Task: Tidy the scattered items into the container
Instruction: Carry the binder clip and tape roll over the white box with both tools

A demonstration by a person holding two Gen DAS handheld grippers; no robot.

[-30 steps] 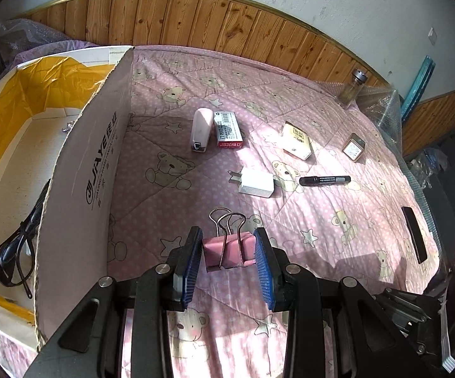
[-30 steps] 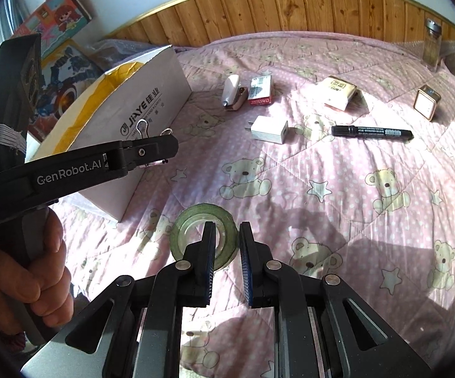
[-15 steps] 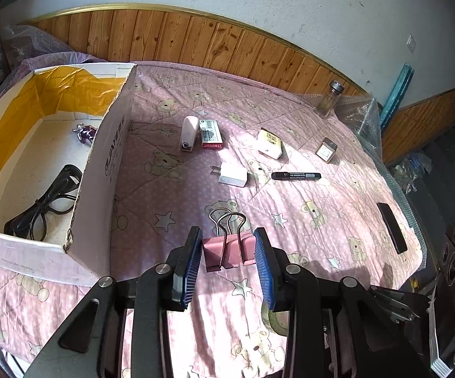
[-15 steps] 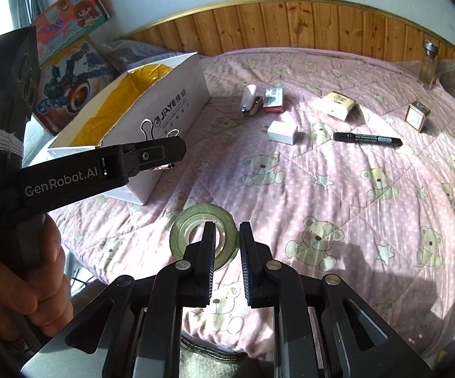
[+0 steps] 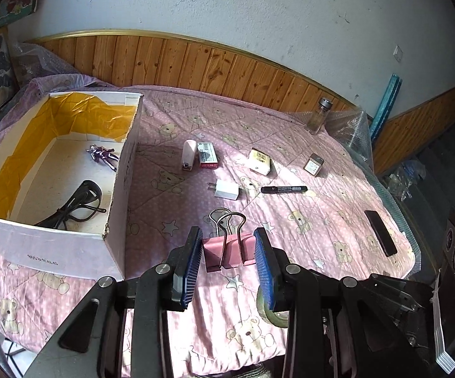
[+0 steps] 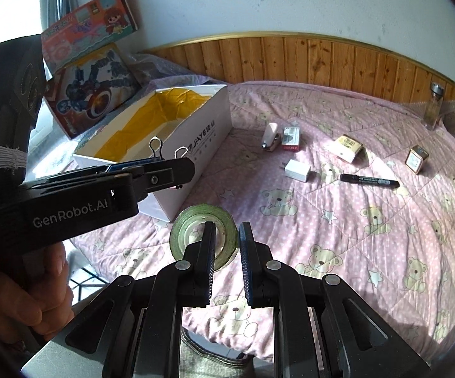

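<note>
My left gripper (image 5: 229, 253) is shut on a pink binder clip (image 5: 229, 252), held in the air to the right of the white box (image 5: 123, 170) with yellow lining. Black glasses (image 5: 76, 208) and a small purple figure (image 5: 101, 154) lie in the box. My right gripper (image 6: 226, 245) is shut on the rim of a green tape roll (image 6: 193, 230), one finger through its hole, above the bed's near edge. The left gripper (image 6: 164, 170) with the clip's wire handles (image 6: 156, 146) shows in the right wrist view, next to the box (image 6: 208, 138).
On the pink bear quilt lie a stapler (image 5: 189, 154), a red staple box (image 5: 207, 156), a white charger (image 5: 226, 190), a black marker (image 5: 284, 189), a small carton (image 5: 260, 165), a little clock (image 5: 313, 165) and a black slab (image 5: 380, 232). A glass bottle (image 5: 320, 119) stands by the headboard.
Both grippers have risen and drawn back from the bed. The tape roll has come up off the quilt and now hangs tilted. The binder clip stays held.
</note>
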